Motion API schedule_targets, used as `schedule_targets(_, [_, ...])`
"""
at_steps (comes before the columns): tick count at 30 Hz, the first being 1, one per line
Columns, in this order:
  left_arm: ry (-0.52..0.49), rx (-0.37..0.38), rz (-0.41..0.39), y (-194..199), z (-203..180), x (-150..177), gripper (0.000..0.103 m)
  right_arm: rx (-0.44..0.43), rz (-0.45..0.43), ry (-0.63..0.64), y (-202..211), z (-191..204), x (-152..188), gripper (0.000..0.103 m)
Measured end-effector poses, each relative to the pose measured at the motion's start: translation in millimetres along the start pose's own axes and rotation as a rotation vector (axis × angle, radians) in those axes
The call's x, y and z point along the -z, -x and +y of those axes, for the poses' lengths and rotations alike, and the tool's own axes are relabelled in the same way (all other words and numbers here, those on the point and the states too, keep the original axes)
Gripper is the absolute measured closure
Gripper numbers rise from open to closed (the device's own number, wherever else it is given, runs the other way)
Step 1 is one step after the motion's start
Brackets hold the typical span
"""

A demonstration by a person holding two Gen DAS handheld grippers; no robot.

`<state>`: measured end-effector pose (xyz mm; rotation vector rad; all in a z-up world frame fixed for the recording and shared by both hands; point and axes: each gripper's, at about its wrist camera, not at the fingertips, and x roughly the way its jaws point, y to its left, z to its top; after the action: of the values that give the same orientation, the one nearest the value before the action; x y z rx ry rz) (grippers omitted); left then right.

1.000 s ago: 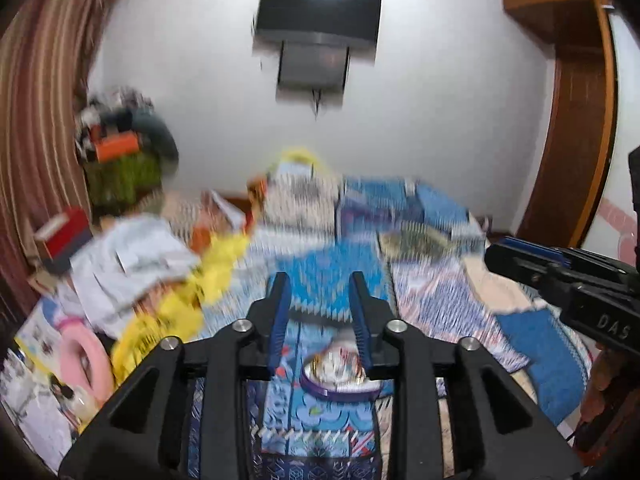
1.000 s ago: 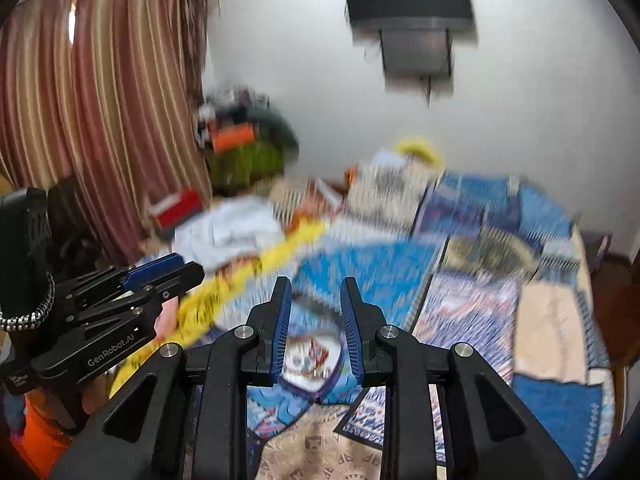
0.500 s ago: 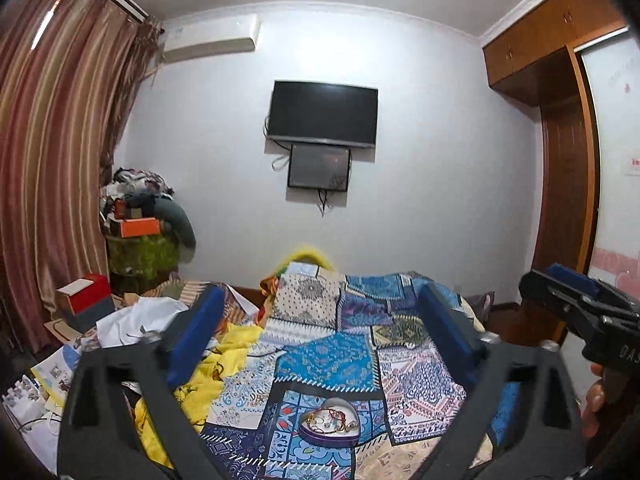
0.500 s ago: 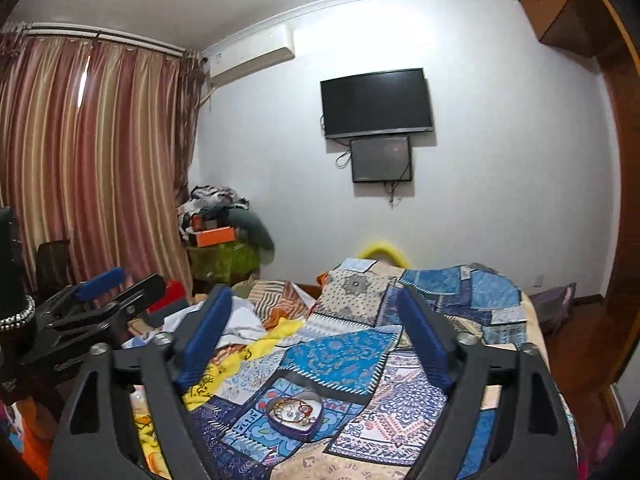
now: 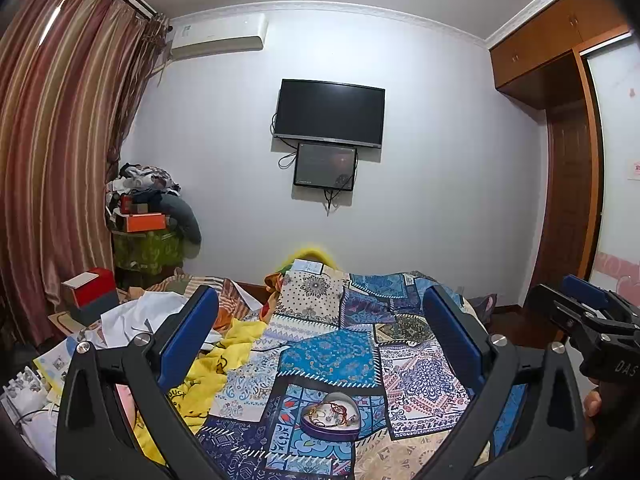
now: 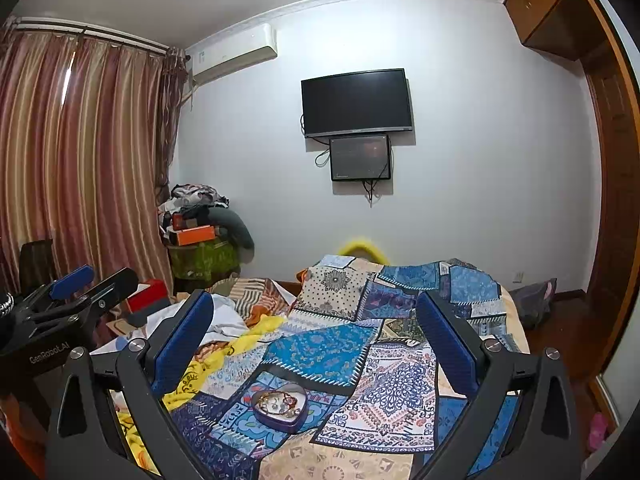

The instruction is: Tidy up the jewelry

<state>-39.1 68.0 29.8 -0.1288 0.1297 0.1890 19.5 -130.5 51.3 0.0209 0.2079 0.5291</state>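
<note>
Left gripper (image 5: 320, 336) held level above bed (image 5: 420, 368), aimed at far wall, jaws wide apart, nothing between; right gripper (image 6: 316, 332) same pose, jaws wide apart, empty; heart-shaped tin (image 5: 331, 417) w/ jewelry (image 6: 280, 400) sits near bed's front edge, on quilt, lobes toward far wall, tip toward cameras.

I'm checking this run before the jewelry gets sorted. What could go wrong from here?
The purple heart-shaped tin sits on a soft patchwork quilt, so pressing on it could tip it. The jewelry inside looks tangled; one piece may drag others out. Both open grippers could collide over it.
</note>
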Motion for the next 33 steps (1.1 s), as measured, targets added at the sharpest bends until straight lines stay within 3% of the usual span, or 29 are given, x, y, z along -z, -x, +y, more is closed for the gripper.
schedule_targets(33, [-0.003,0.008,0.028,-2.3,-3.1,4.1,0.000,-0.006,0.024,0.006,1.5,-0.7,2.9,0.002])
